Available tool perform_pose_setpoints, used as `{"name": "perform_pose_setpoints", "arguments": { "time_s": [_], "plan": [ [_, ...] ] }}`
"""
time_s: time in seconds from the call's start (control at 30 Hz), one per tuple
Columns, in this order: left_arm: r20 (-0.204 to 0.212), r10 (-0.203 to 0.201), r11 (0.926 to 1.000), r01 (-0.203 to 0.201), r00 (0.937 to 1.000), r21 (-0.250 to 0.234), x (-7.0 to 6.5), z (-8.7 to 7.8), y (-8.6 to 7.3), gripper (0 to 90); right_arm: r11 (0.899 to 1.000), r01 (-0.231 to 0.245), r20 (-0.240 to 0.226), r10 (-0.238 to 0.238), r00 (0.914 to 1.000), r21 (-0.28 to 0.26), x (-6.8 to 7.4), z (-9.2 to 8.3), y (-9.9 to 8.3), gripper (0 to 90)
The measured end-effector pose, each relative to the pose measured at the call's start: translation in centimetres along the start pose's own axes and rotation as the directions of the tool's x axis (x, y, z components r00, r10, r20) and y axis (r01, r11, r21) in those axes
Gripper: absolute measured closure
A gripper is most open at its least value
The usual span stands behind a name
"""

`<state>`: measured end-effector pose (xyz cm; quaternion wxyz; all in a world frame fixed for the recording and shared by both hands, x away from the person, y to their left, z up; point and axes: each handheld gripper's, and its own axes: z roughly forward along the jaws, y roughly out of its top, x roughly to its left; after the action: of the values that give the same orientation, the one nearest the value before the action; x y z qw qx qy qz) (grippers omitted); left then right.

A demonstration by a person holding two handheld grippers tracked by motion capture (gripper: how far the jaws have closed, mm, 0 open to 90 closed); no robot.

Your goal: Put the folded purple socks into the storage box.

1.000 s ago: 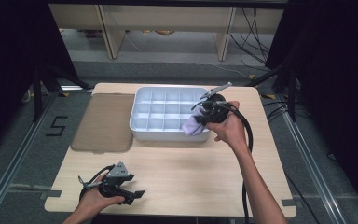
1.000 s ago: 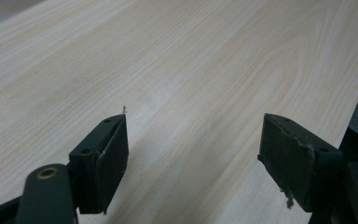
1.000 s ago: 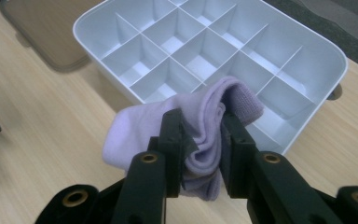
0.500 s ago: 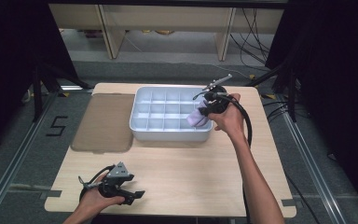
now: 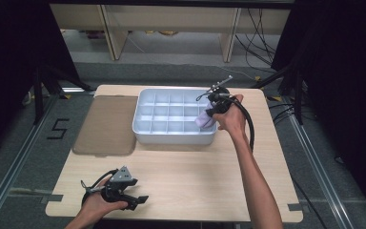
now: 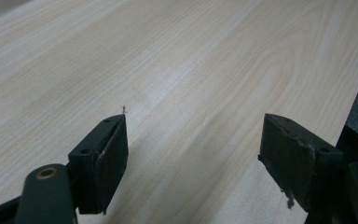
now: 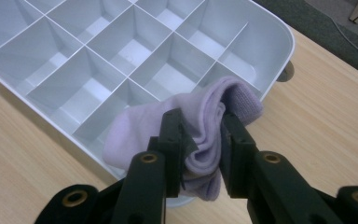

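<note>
A pale purple sock [image 7: 200, 126] hangs bunched between the jaws of my right gripper [image 7: 201, 123], which is shut on it. It hovers over the near right corner of a white divided tray [image 7: 279, 42]. From above, the sock [image 5: 203, 119] sits at the tray's [image 5: 171, 138] right end, under my right gripper [image 5: 214, 106]. Down at the table's front left, my left gripper [image 5: 136, 199] rests low over bare wood. Its jaws stand wide apart with nothing between them [image 6: 193, 154].
A brown mat [image 5: 106, 125] lies flat to the left of the tray. The tray's compartments [image 7: 98, 56] hold nothing. A black cable [image 5: 249, 126] trails from the right gripper along the forearm. Bare wood [image 5: 190, 181] spans the table's front half.
My right gripper has carried the sock slightly back and rightward, staying over the tray's right end. The left gripper has not moved.
</note>
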<state>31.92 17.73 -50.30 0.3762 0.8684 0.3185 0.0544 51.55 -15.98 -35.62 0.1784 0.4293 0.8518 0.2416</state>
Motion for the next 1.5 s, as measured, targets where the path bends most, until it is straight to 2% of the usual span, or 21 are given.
{"name": "perform_pose_setpoints", "arguments": {
  "time_s": [0.2,0.23,0.37,0.5,0.53,0.57,0.67,0.7,0.73,0.77,0.93,0.97,1.0,1.07,1.13,1.17,1.33,1.4,1.43,1.47,1.5],
  "plan": [
    [0.006,-0.003,1.0000,0.003,1.0000,0.001,-0.1,0.0,0.0,23.3,0.999,0.029,0.022,-0.030,0.9993,0.024,-0.2,1.3,0.2,73.6],
    [0.006,-0.004,1.0000,0.004,1.0000,-0.004,-0.1,0.0,0.0,23.3,0.999,0.010,0.021,-0.010,0.9997,0.039,-0.1,1.4,0.1,73.6],
    [0.011,-0.001,1.0000,0.001,0.9999,-0.004,-0.1,0.1,0.0,23.3,0.998,0.038,0.032,-0.040,0.9987,0.044,-0.3,2.3,0.0,73.6],
    [0.010,-0.020,0.9997,0.020,0.9998,-0.014,-0.3,0.2,-0.1,23.3,0.997,0.029,0.054,-0.033,0.9980,0.075,-0.1,3.1,-0.3,73.6],
    [0.010,-0.024,0.9996,0.024,0.9997,-0.014,-0.3,0.2,-0.1,23.3,0.996,0.043,0.068,-0.048,0.9965,0.081,-0.2,3.2,-0.3,73.6],
    [0.010,-0.001,1.0000,0.001,1.0000,0.003,-0.1,0.1,0.0,23.3,0.996,0.041,0.070,-0.046,0.9965,0.084,-0.1,3.3,-0.2,73.6],
    [0.001,-0.004,1.0000,0.004,1.0000,0.001,-0.1,0.1,-0.1,23.3,0.993,0.055,0.093,-0.066,0.9935,0.109,0.2,3.7,-0.2,73.6],
    [0.010,-0.031,0.9994,0.031,0.9995,-0.014,-0.3,0.2,-0.1,23.3,0.990,0.083,0.089,-0.093,0.9917,0.116,0.0,3.9,-0.2,73.5],
    [0.010,-0.032,0.9994,0.032,0.9994,-0.012,-0.3,0.2,-0.1,23.3,0.988,0.087,0.099,-0.100,0.9900,0.127,0.1,4.0,-0.2,73.6],
    [0.007,-0.014,0.9999,0.014,0.9999,-0.009,-0.2,0.2,-0.1,23.3,0.987,0.086,0.112,-0.102,0.9885,0.135,0.3,4.1,-0.2,73.6],
    [0.013,-0.012,0.9999,0.012,0.9998,-0.007,-0.3,0.3,-0.1,23.3,0.982,0.101,0.126,-0.121,0.9846,0.157,0.8,4.5,-0.2,73.6],
    [0.013,0.006,0.9999,-0.006,0.9999,0.009,-0.2,0.2,-0.1,23.3,0.982,0.107,0.126,-0.127,0.9838,0.153,0.8,4.6,-0.2,73.5],
    [0.012,-0.016,0.9998,0.016,0.9998,-0.011,-0.3,0.3,-0.1,23.3,0.982,0.110,0.129,-0.130,0.9831,0.152,0.8,4.8,-0.3,73.5],
    [0.008,0.005,0.9999,-0.005,1.0000,0.010,-0.2,0.1,-0.1,23.3,0.981,0.114,0.133,-0.135,0.9818,0.157,0.8,5.0,-0.5,73.5],
    [0.010,0.005,0.9999,-0.005,0.9999,0.009,-0.2,0.2,-0.1,23.3,0.981,0.119,0.133,-0.139,0.9812,0.152,0.8,5.2,-0.6,73.5],
    [0.011,-0.011,0.9999,0.011,0.9999,-0.004,-0.3,0.3,-0.1,23.3,0.980,0.122,0.139,-0.144,0.9797,0.154,0.9,5.2,-0.7,73.5],
    [0.012,0.001,1.0000,-0.002,0.9999,0.008,-0.2,0.2,-0.1,23.3,0.976,0.145,0.139,-0.168,0.9758,0.163,1.2,5.5,-0.7,73.5],
    [0.011,0.005,0.9999,-0.005,0.9999,0.011,-0.2,0.3,-0.1,23.3,0.975,0.142,0.141,-0.166,0.9760,0.169,1.3,5.7,-0.7,73.4],
    [0.012,-0.015,0.9999,0.015,0.9998,0.002,-0.3,0.4,-0.2,23.3,0.975,0.144,0.139,-0.168,0.9758,0.168,1.3,5.8,-0.7,73.4],
    [0.002,-0.001,0.9999,0.000,1.0000,0.015,-0.1,0.3,-0.2,23.3,0.975,0.145,0.131,-0.167,0.9771,0.166,1.3,5.9,-0.8,73.4],
    [-0.003,-0.006,0.9999,0.006,1.0000,0.012,-0.1,0.3,-0.2,23.3,0.976,0.140,0.136,-0.164,0.9771,0.166,1.4,6.0,-0.8,73.3]
  ]
}}
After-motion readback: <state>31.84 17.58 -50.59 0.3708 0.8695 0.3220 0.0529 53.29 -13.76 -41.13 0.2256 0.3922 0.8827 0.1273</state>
